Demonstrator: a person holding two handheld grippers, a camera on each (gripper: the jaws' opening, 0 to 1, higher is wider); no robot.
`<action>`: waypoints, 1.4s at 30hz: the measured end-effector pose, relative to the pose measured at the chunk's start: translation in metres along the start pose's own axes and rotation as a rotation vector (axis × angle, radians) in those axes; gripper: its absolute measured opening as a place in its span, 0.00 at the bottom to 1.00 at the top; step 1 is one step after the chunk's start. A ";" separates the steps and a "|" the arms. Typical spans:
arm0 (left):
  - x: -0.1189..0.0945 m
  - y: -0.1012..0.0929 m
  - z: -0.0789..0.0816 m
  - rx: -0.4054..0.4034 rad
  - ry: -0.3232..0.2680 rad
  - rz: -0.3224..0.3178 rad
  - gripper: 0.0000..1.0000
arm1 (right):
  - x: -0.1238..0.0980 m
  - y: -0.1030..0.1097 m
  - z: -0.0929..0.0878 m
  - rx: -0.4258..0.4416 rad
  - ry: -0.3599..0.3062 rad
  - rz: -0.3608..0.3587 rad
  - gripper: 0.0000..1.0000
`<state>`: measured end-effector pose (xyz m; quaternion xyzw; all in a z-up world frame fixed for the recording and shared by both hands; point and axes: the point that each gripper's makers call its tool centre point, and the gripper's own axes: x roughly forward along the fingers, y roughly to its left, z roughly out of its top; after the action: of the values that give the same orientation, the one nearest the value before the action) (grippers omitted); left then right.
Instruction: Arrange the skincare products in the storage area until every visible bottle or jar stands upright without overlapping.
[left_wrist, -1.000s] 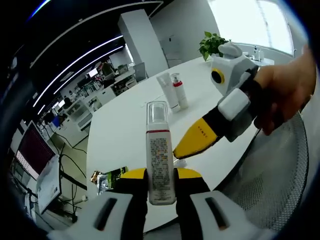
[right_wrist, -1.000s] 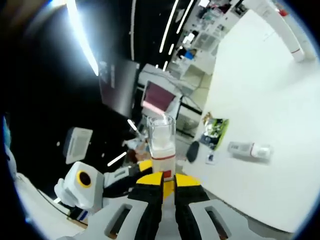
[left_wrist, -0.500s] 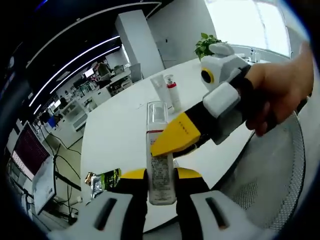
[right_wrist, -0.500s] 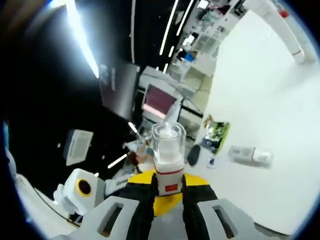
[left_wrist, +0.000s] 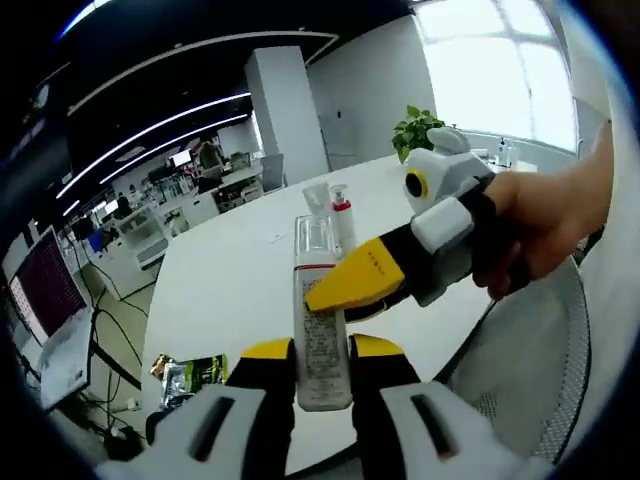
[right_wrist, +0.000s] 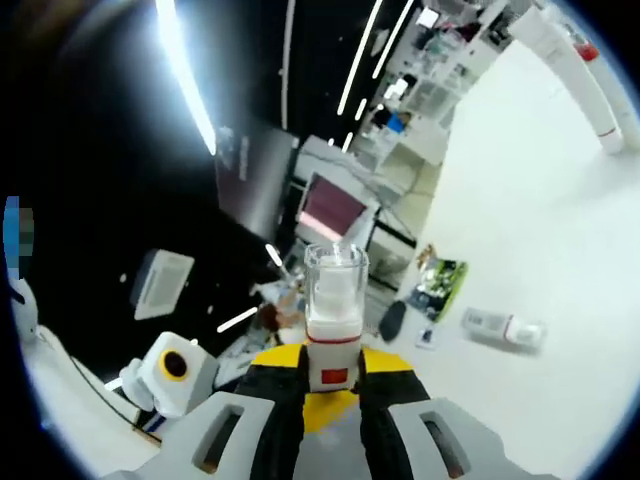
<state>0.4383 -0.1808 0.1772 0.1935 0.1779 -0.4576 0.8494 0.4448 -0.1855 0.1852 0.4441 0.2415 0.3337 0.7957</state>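
White round table (left_wrist: 230, 290) in dim open-plan office

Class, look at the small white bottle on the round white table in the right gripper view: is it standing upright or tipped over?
Tipped over. The small white bottle lies lengthwise on the round white table, its long side against the tabletop.

We see our left gripper (left_wrist: 322, 352) clamping a clear-capped bottle (left_wrist: 320, 310) above the white table (left_wrist: 230, 290), while the right gripper (left_wrist: 350, 295) grips that bottle's upper part, two upright bottles (left_wrist: 330, 210) standing beyond it.
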 end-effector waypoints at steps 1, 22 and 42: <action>0.001 -0.002 0.001 -0.006 -0.005 -0.008 0.16 | 0.001 0.003 0.001 0.007 -0.007 0.019 0.18; 0.003 0.040 -0.084 0.253 0.245 0.003 0.30 | -0.010 -0.035 0.037 -0.346 0.059 -0.196 0.14; 0.015 0.027 -0.149 0.184 0.436 -0.086 0.15 | -0.050 -0.127 0.055 -0.366 -0.047 -0.503 0.14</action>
<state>0.4502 -0.1044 0.0458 0.3565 0.3228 -0.4550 0.7494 0.4889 -0.3011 0.1065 0.2272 0.2611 0.1539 0.9255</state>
